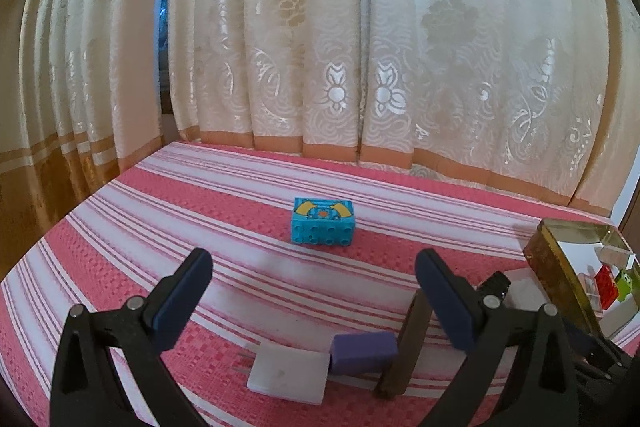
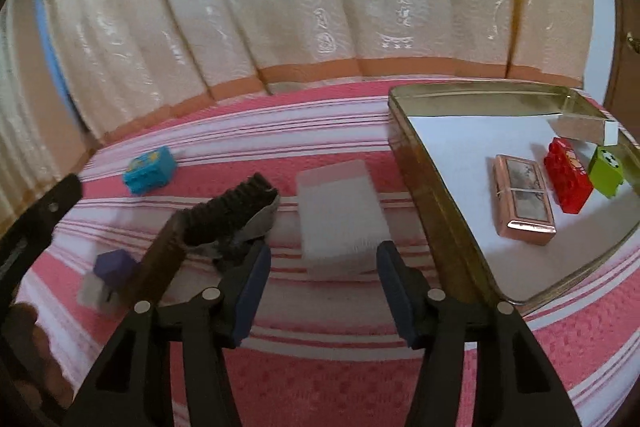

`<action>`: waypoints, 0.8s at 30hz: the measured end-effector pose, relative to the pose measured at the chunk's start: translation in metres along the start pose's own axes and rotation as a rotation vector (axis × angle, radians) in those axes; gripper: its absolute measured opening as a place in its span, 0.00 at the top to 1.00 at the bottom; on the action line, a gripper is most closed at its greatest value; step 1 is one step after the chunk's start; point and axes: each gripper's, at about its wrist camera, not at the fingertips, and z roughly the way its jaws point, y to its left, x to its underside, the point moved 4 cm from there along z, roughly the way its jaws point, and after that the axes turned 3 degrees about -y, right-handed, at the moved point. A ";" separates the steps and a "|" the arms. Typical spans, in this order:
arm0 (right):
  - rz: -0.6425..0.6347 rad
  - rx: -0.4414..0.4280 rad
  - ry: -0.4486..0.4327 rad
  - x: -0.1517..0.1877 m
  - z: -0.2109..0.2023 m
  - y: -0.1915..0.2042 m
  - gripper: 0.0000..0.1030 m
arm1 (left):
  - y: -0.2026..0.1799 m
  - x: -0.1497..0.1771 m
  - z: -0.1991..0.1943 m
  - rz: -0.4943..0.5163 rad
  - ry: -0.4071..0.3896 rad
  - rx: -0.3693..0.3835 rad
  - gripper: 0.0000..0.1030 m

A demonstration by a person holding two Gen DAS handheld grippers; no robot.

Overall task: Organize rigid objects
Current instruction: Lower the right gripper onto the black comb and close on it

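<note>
My right gripper (image 2: 323, 255) is open just above the striped cloth. The near end of a white box (image 2: 340, 215) lies between its fingertips; the right pad is close to it and the left pad stands apart. A gold tin (image 2: 420, 163) to the right holds a copper case (image 2: 524, 199), a red brick (image 2: 568, 177), a green brick (image 2: 606, 171) and a long pale box (image 2: 584, 129). My left gripper (image 1: 314, 267) hangs open and empty, short of a blue brick (image 1: 323, 223) lying farther back on the cloth.
Below the left gripper lie a white plug adapter (image 1: 286, 373), a purple block (image 1: 364, 351) and a brown stick (image 1: 408, 343). A black comb-like piece (image 2: 232, 215) rests left of the white box. Curtains hang close behind the far edge.
</note>
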 end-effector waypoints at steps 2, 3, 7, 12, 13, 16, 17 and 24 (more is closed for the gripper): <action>-0.027 0.042 0.035 -0.002 0.012 0.005 0.44 | 0.002 0.000 0.000 -0.003 0.001 -0.004 0.00; -0.031 0.042 0.083 -0.002 0.025 0.008 0.43 | 0.002 0.000 0.000 -0.003 0.001 -0.007 0.00; -0.031 -0.004 0.074 -0.015 0.037 0.012 0.41 | 0.004 0.000 0.000 -0.007 0.003 -0.006 0.00; 0.040 -0.188 0.094 -0.016 0.045 0.001 0.42 | 0.006 -0.001 0.000 -0.013 0.006 -0.007 0.00; 0.056 -0.221 0.096 -0.015 0.044 -0.003 0.42 | 0.006 -0.002 0.001 -0.013 0.007 -0.007 0.00; 0.083 -0.233 0.054 -0.013 0.031 -0.004 0.42 | 0.007 -0.003 0.000 -0.006 0.002 -0.025 0.00; 0.077 -0.242 0.034 -0.014 0.025 0.000 0.42 | 0.008 -0.003 0.000 0.003 -0.005 -0.041 0.00; -0.050 -0.213 -0.017 -0.025 0.026 0.052 0.45 | 0.017 -0.005 0.000 0.013 -0.021 -0.123 0.00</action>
